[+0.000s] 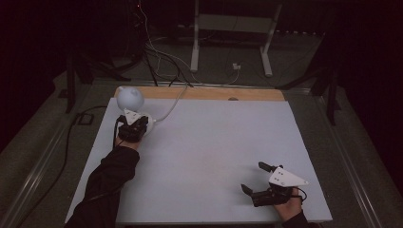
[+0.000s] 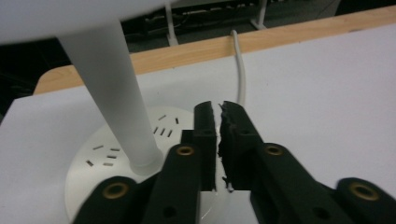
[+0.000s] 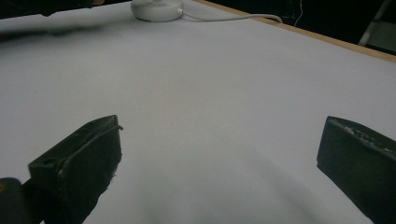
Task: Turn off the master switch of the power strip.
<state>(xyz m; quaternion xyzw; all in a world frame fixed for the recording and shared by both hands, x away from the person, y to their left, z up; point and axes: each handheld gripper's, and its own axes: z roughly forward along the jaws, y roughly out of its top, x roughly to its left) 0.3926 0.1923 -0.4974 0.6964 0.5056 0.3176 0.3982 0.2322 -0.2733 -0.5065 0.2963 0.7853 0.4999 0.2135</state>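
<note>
A white desk lamp with a round head (image 1: 129,97) stands at the table's far left. Its tapered stem (image 2: 116,93) rises from a round slotted base (image 2: 93,163), and a white cord (image 2: 240,70) runs off the back edge. My left gripper (image 1: 140,122) hovers right at the base, its jaws pressed together (image 2: 217,112) with nothing visible between them. At the near right, my right gripper (image 1: 253,177) rests low over the white tabletop (image 1: 204,152), wide open and empty (image 3: 224,154). The lamp base (image 3: 156,8) shows far off in the right gripper view.
A wooden strip (image 1: 214,93) borders the table's far edge. Behind it stand a white metal frame (image 1: 233,33) and loose cables (image 1: 157,52) on the dark floor. A black cable (image 1: 71,142) trails off the left side.
</note>
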